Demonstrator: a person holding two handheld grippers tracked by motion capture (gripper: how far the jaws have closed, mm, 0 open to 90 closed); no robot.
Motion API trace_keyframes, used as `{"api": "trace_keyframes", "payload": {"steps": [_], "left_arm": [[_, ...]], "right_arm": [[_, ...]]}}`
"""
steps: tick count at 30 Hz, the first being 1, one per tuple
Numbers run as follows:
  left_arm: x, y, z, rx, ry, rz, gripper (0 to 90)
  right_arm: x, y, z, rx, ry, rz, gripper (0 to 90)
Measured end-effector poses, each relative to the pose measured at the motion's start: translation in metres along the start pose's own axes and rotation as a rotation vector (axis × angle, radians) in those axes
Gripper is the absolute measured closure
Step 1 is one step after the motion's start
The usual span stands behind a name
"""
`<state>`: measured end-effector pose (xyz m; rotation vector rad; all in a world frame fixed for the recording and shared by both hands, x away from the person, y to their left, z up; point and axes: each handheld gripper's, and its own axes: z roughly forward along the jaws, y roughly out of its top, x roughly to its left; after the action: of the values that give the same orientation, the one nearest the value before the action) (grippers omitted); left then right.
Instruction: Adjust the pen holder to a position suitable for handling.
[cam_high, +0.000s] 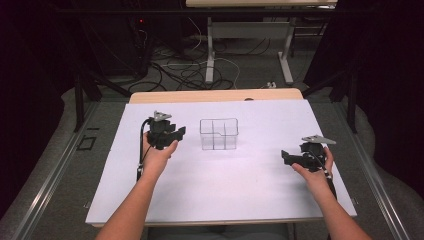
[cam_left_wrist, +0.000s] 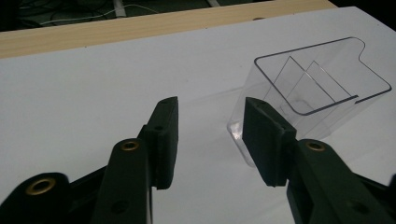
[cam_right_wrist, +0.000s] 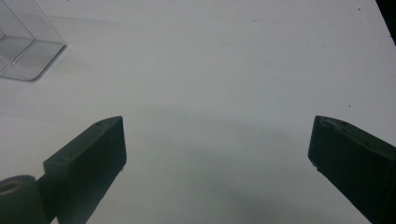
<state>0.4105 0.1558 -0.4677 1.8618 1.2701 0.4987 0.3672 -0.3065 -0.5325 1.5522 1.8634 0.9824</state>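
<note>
My left gripper (cam_left_wrist: 210, 135) sits just beside the clear divided bin (cam_high: 218, 134) mid-mat, jaws parted, prob. lining up a wall. Right gripper (cam_right_wrist: 217, 154) well apart, jaws wide, nothing held.

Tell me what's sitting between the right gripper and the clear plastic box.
Nothing: in the high view, only bare white sheet lies between the right gripper and the clear box.

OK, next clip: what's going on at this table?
A person holds a black two-jaw gripper in each hand over a white table sheet. A clear plastic box with inner dividers stands near the middle, apparently empty. The left gripper sits just beside it, jaws open; the right gripper is farther off, jaws wide open. Nothing is gripped.
</note>
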Motion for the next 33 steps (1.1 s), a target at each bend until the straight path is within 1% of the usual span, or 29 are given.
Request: {"api": "trace_keyframes", "payload": {"steps": [4, 5, 6, 7, 9, 10, 13, 16, 17, 21, 22, 26, 27, 28, 29, 33], "left_arm": [[0.006, -0.006, -0.005, -0.017, 0.001, -0.016, 47.7], [0.008, -0.006, -0.007, -0.008, -0.001, -0.008, 45.9], [0.008, -0.008, -0.007, -0.017, 0.008, -0.006, 44.2], [0.009, -0.009, -0.010, -0.001, 0.009, 0.008, 43.4], [0.010, -0.013, -0.010, -0.016, 0.021, 0.013, 41.0], [0.012, -0.015, -0.012, -0.003, 0.013, 0.022, 40.4], [0.016, -0.019, -0.015, -0.001, 0.000, 0.022, 39.0], [0.020, -0.024, -0.019, 0.002, 0.000, 0.038, 34.6], [0.022, -0.026, -0.020, 0.005, 0.006, 0.042, 34.6], [0.029, -0.031, -0.025, -0.002, 0.012, 0.042, 27.8], [0.030, -0.033, -0.027, -0.002, 0.015, 0.033, 26.5], [0.035, -0.038, -0.032, 0.003, 0.034, 0.037, 24.0], [0.037, -0.040, -0.034, 0.012, 0.042, 0.050, 23.9], [0.037, -0.041, -0.035, 0.011, 0.047, 0.042, 23.6], [0.038, -0.043, -0.035, 0.009, 0.053, 0.046, 23.6], [0.043, -0.049, -0.039, 0.017, 0.059, 0.057, 23.5]], "right_arm": [[0.000, 0.000, 0.000, 0.001, 0.003, -0.002, 4.0], [0.000, 0.000, 0.000, 0.000, 0.003, -0.004, 4.1], [0.000, 0.000, -0.001, 0.001, 0.003, -0.003, 4.2], [0.000, 0.000, -0.001, 0.001, 0.003, -0.002, 4.2], [0.000, 0.000, -0.001, 0.000, 0.003, -0.003, 4.3], [0.000, 0.000, -0.001, 0.000, 0.002, -0.004, 4.3], [0.000, -0.001, -0.001, 0.003, 0.002, 0.000, 4.5], [0.000, -0.001, -0.001, 0.003, 0.003, -0.002, 4.8], [0.000, -0.001, -0.001, 0.003, 0.003, -0.002, 4.9], [0.000, -0.001, -0.001, 0.007, 0.004, 0.003, 5.0], [0.000, -0.001, -0.001, 0.007, 0.003, 0.002, 5.1], [0.001, -0.001, -0.001, 0.006, 0.006, -0.004, 5.2], [0.001, -0.001, -0.001, 0.006, 0.007, -0.004, 5.2], [0.001, -0.001, -0.001, 0.006, 0.007, -0.004, 5.3], [0.001, -0.001, -0.001, 0.007, 0.007, -0.003, 5.3], [0.001, -0.001, -0.002, 0.004, 0.009, -0.004, 5.6]]}}
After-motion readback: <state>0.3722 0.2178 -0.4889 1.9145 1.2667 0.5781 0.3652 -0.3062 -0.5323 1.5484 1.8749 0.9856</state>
